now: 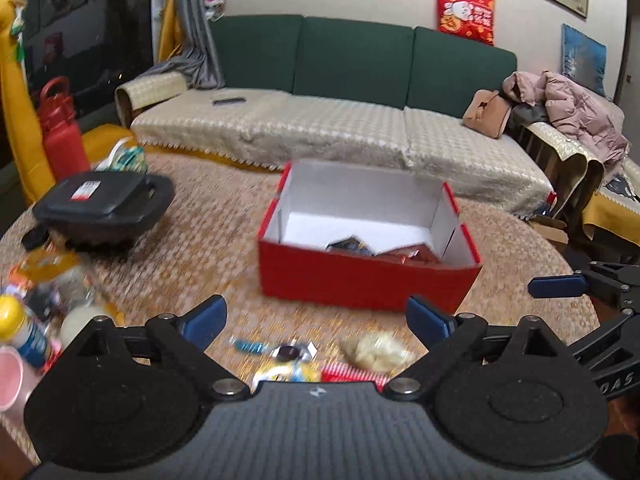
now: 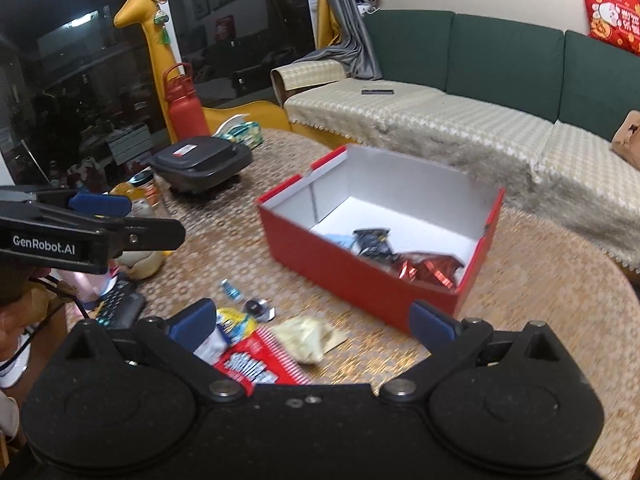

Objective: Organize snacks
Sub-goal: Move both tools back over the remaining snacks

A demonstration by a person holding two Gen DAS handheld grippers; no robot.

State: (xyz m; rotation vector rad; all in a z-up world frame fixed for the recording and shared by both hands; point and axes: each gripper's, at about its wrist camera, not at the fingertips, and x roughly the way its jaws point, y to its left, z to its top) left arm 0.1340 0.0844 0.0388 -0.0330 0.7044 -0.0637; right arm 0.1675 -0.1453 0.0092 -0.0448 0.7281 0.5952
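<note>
Left wrist view: my left gripper (image 1: 316, 322) stands spread wide, nothing between its blue pads, above loose snacks on the round woven-mat table (image 1: 208, 248). My right gripper (image 1: 556, 286) shows at the right edge, beside the table rim. Red cardboard box (image 1: 364, 280) sits open ahead of the pads, white inside, with a few wrappers low in its near corner.

Right wrist view: my right gripper (image 2: 314, 326) is also spread, gripping nothing; its left pad overlaps the yellow-and-white packet (image 2: 230, 326) in the picture, but I cannot tell if it touches. Just beside that: a red striped packet (image 2: 260, 364), a pale crinkled bag (image 2: 308, 338), a small blue wrapper (image 2: 231, 291) and a silver foil piece (image 2: 259, 307), all lying outside the box. Inside the box: a dark packet (image 2: 372, 242) and a shiny red foil packet (image 2: 426, 270), touching; something light blue beside them, blurred.

Black lidded container (image 2: 200, 160) and red bottle (image 2: 185, 110) stand well apart on the far left of the table.
</note>
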